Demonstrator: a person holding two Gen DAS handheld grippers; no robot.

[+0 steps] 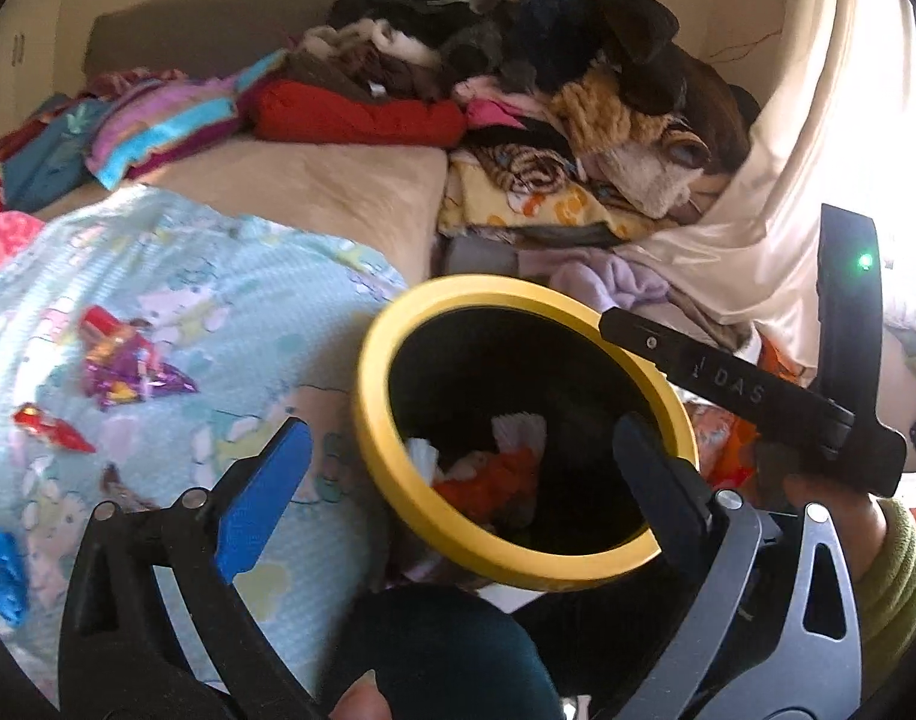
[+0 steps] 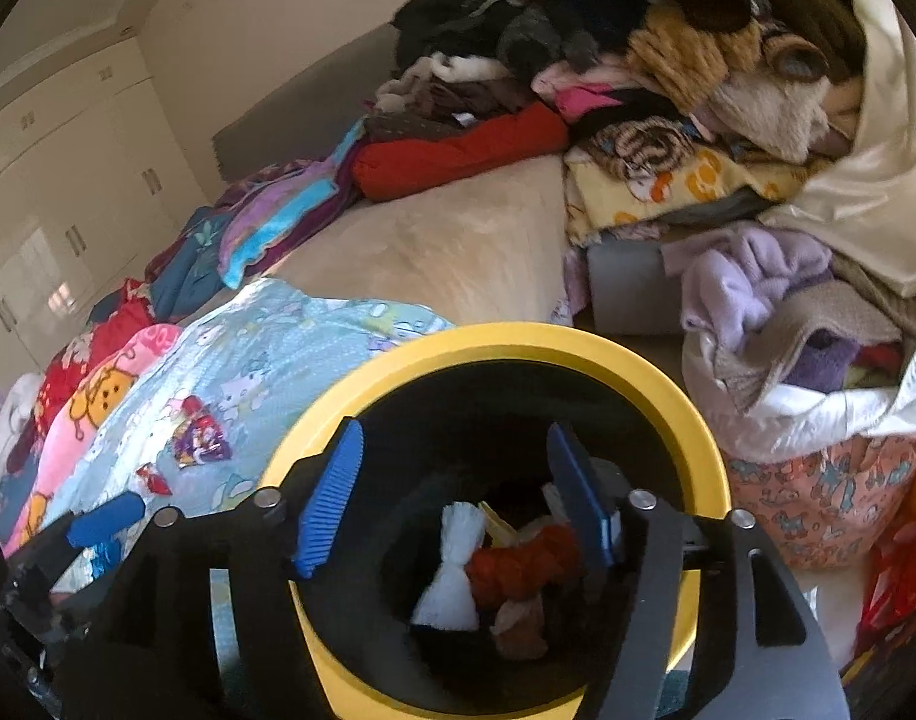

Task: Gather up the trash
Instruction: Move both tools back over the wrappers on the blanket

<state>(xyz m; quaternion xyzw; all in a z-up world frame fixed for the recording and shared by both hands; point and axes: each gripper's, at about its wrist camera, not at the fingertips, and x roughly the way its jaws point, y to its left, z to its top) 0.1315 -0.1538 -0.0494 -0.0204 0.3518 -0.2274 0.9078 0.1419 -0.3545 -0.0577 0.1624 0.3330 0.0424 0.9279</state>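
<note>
1. Hovering over the yellow-rimmed bin point(image 2: 578, 342), the right gripper point(image 2: 458, 492) is standing released with nothing between its blue pads point(image 2: 329, 498); the crumpled scraps point(image 2: 506, 564) are lying on the bin's dark bottom, straight below the jaws.
2. Spreading wide at the bin's near edge, the left gripper point(image 1: 458, 468) is also carrying nothing, one blue finger point(image 1: 260, 498) sitting outside the rim on the left, the dark one inside.
3. Waiting on the pale blue blanket point(image 1: 158, 276) to the left of the bin are the shiny purple wrapper point(image 1: 131, 369) and the small red wrapper point(image 1: 53, 429), well apart from both grippers.
4. Risking a tip-over: the bin is looking tilted beside the bed (its footing is hidden), so a finger catching the rim on the way out is likely knocking it and spilling the scraps.
5. Risking a bad pick: the wrappers are lying flat on soft cloth, so closing jaws are likely pinching blanket along with foil, or sliding off the slick foil.
</note>
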